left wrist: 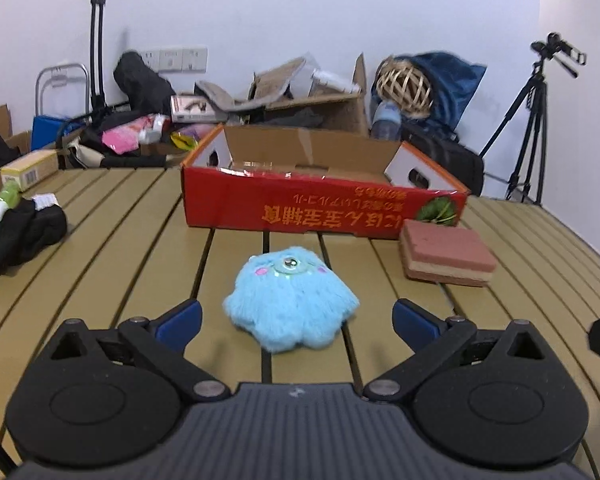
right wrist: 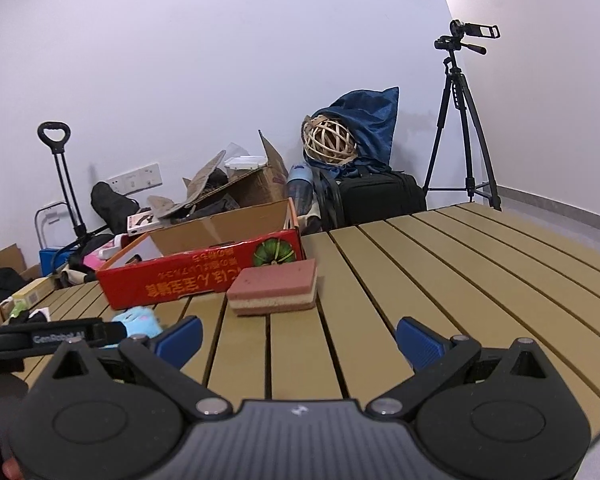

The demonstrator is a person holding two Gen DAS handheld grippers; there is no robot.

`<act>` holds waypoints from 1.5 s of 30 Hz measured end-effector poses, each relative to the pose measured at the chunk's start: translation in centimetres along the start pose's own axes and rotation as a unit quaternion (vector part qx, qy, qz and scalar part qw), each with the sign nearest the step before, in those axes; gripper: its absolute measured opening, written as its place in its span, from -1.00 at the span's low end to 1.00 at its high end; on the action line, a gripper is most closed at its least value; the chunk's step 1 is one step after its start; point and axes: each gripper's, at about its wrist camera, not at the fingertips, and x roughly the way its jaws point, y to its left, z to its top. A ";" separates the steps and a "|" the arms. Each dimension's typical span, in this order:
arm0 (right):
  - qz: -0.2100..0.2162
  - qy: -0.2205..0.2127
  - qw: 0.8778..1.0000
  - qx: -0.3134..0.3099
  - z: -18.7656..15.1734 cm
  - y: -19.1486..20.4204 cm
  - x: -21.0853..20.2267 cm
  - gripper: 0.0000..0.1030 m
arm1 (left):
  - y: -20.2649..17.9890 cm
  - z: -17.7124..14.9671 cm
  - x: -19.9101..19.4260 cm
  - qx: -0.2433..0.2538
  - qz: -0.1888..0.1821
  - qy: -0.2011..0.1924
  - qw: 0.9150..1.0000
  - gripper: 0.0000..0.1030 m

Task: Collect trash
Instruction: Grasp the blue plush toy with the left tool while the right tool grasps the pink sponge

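A fluffy light-blue plush toy (left wrist: 290,300) lies on the slatted table just ahead of my left gripper (left wrist: 296,320), which is open with its blue fingertips on either side of it, not touching. It also shows in the right wrist view (right wrist: 140,320). A pink and tan sponge (left wrist: 446,258) lies to the right, beside an open red cardboard box (left wrist: 320,208). My right gripper (right wrist: 298,340) is open and empty, short of the sponge (right wrist: 274,290) and the box (right wrist: 204,276).
A black cloth (left wrist: 18,236) with a green and white item lies at the table's left. Behind the table are boxes, bags, a trolley (left wrist: 98,40) and a wicker ball (right wrist: 330,140). A tripod (right wrist: 460,120) stands at the right.
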 end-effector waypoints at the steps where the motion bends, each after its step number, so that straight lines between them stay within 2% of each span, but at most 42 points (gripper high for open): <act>1: -0.001 0.000 1.000 -0.001 0.2 0.1 0.5 1.00 | 0.1 0.3 1.0 -0.002 -0.002 0.008 1.000 1.00; 5: -0.005 0.000 1.000 -0.012 1.2 0.6 2.5 1.00 | 0.6 1.1 4.0 -0.016 -0.020 0.039 0.999 1.00; 12: -0.006 0.011 0.999 -0.030 2.4 1.8 5.5 1.00 | -0.1 1.0 6.4 0.012 0.013 0.057 0.998 1.00; 15: -0.007 0.016 0.999 -0.036 2.5 2.2 6.4 1.00 | -0.1 0.9 6.6 0.013 0.008 0.052 0.999 0.99; 19: -0.009 0.028 0.999 -0.043 2.3 2.7 7.4 1.00 | -0.3 0.8 6.4 0.022 0.004 0.034 0.999 0.70; 25: -0.010 0.046 0.998 -0.044 1.7 3.3 8.3 1.00 | 0.7 0.9 6.1 -0.004 -0.020 0.019 1.000 0.55; 31: -0.012 0.048 0.997 -0.056 1.6 4.0 8.2 1.00 | 1.8 1.0 5.5 -0.032 -0.016 -0.004 0.999 0.55; 36: -0.015 0.045 0.997 -0.064 2.3 4.5 8.4 1.00 | 2.0 1.1 5.3 -0.037 -0.010 -0.012 0.999 0.55; 45: -0.023 0.071 0.993 -0.090 3.5 5.9 11.7 1.00 | 2.6 1.2 5.0 -0.048 0.011 -0.029 0.998 0.55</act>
